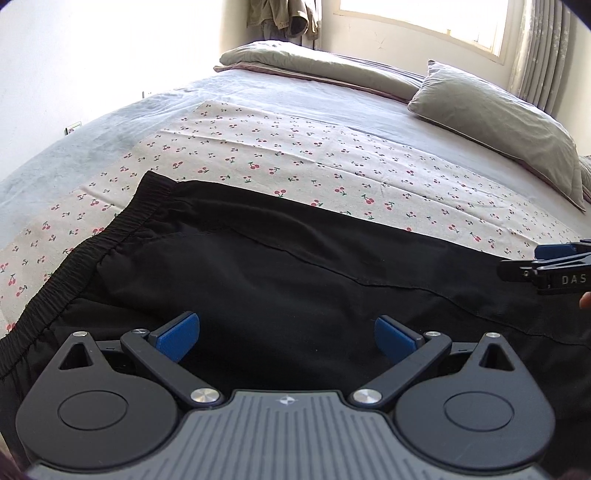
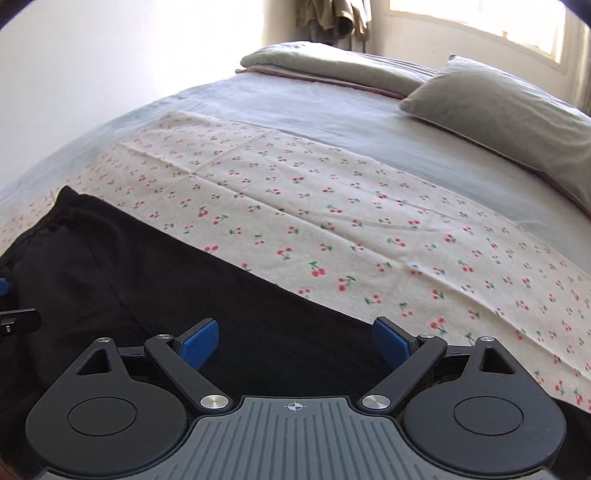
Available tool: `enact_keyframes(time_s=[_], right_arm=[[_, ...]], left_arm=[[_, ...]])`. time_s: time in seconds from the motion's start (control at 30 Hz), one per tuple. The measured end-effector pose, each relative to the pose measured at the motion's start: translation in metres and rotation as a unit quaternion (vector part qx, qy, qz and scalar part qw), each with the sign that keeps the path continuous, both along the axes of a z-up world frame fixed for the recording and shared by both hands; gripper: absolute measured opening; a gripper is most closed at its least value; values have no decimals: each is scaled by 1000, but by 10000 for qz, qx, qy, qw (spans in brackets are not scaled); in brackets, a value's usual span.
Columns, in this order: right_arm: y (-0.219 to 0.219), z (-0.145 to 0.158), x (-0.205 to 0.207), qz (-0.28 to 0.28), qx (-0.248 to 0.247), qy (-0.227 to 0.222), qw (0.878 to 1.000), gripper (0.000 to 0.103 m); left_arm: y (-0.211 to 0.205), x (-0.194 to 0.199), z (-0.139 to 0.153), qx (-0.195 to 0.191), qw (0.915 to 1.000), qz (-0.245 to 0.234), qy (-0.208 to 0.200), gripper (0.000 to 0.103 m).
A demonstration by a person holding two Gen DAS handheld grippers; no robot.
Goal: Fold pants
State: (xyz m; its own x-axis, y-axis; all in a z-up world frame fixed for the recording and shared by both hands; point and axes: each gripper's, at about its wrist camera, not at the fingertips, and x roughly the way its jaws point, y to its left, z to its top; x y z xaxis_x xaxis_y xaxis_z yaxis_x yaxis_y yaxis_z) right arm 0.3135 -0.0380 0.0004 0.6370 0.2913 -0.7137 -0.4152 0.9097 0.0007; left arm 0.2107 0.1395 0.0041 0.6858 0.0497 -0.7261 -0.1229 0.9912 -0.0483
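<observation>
Two hand-held grippers hang over black pants (image 1: 295,266) laid flat on a bed. Nearest, the left hand-held gripper (image 1: 287,338) has its blue pads spread wide, nothing between them, above the dark cloth; the right hand-held gripper (image 2: 295,341) is likewise released and empty, over the pants' far edge, and its black body also shows at the right border of the left wrist view. The pants lie with their long axis running left to right across the near part of the bed: the gathered elastic waistband (image 1: 110,236) points left and the legs run off to the right, out of view. A seam line crosses the cloth along that axis. Beneath and beyond the pants lies a cream cloth printed with cherries (image 1: 314,155), spread over a grey bedsheet (image 1: 314,99). Farther off, a grey-green pillow (image 1: 509,125) rests at the far right and a folded quilt (image 1: 314,62) at the far end. Behind these hang some garments (image 1: 284,16) by the wall, with a window (image 1: 424,18) and a curtain (image 1: 539,48) at the far right.
</observation>
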Motion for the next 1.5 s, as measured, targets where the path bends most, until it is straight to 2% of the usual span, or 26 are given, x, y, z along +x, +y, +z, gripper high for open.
enact_keyframes(time_s=[0.2,0.37,0.43,0.47,0.5,0.53,0.57,0.6,0.63,0.7,0.8,0.9,1.0,1.07,1.2,1.3,1.4,1.5], right_arm=[[37,-16,29,433,-62,92,9990,92],[44,-27,51,269,-70,234,9993,89],[45,-35,59,224,-57,369,9991,81],[46,-36,60,223,-26,334,9992,81],[46,-36,58,284,-10,296,9992,75],[47,-35,56,370,29,281,9989,59],[47,-33,54,455,77,292,9985,48],[49,-31,52,516,79,308,9982,23],[50,-29,50,540,30,304,9981,7],[56,-25,41,612,-146,139,9979,1],[58,-10,19,671,-214,-232,9972,0],[57,9,-10,773,-216,-569,9951,0],[61,23,-44,952,-345,-858,9912,0],[66,27,-67,1079,-497,-1045,9874,0],[75,26,-107,1313,-670,-1284,9807,0],[81,18,-128,1389,-739,-1343,9784,0],[87,6,-143,1464,-793,-1342,9769,0],[90,-5,-154,1511,-766,-1264,9774,0]], left_arm=[[12,11,-9,-117,9998,138,84,103],[14,14,-12,-188,9998,96,19,103],[13,16,-13,-192,9998,77,5,103],[13,16,-14,-182,9998,69,13,103],[12,17,-15,-168,9998,64,20,103],[11,17,-15,-154,9999,58,19,103],[11,17,-15,-136,9999,52,10,103],[10,17,-15,-122,9999,43,-15,103],[10,17,-14,-120,9999,33,-50,103],[8,17,-12,-152,9998,-12,-121,103],[8,15,-9,-326,9992,-87,-234,103],[12,8,-1,-732,9961,-174,-467,103],[19,0,6,-1337,9874,-353,-770,101],[22,-2,8,-1742,9797,-473,-873,96],[21,1,3,-2348,9668,-667,-759,85],[13,5,-3,-2466,9644,-734,-614,81],[4,9,-5,-2335,9685,-657,-568,75],[-1,14,-9,-2097,9757,-403,-496,56]])
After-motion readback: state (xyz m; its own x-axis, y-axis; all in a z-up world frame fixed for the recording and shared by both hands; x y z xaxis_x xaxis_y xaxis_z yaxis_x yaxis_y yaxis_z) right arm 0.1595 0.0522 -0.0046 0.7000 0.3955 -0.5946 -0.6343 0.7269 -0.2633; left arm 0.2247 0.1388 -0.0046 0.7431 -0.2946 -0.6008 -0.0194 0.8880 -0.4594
